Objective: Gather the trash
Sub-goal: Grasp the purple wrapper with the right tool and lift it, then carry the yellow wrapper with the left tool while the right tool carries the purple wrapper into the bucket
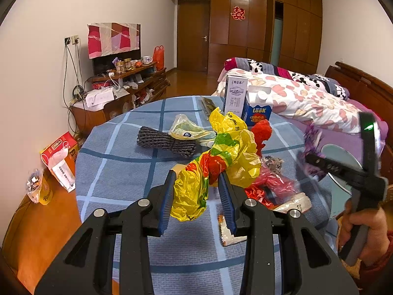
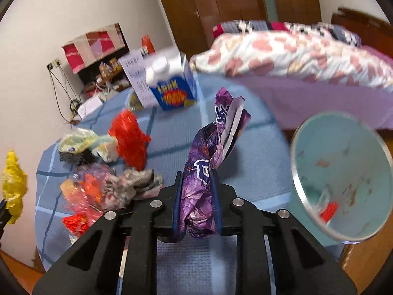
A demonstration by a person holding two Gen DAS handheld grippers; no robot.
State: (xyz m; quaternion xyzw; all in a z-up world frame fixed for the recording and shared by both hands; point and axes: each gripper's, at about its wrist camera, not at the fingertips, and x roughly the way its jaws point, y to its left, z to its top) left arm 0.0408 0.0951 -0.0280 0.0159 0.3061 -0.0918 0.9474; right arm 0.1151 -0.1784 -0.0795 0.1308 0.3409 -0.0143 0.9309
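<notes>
My left gripper (image 1: 197, 175) is shut on a crumpled yellow, green and red plastic bag (image 1: 216, 162) and holds it above the round table (image 1: 118, 172). My right gripper (image 2: 197, 172) is shut on a purple snack wrapper (image 2: 208, 162), lifted over the table's right side; it also shows blurred in the left wrist view (image 1: 312, 147). A pale blue trash bin (image 2: 343, 172) stands at the right of the table, its mouth tilted toward the right wrist camera, with red scraps inside.
On the blue checked tablecloth lie a red net (image 2: 130, 140), pink and red wrappers (image 2: 83, 191), a grey knitted roll (image 1: 167, 141), a pale bag (image 1: 186, 129) and two milk cartons (image 1: 245, 103). A bed (image 1: 307, 98) is at the right, a TV stand (image 1: 122, 86) at the left.
</notes>
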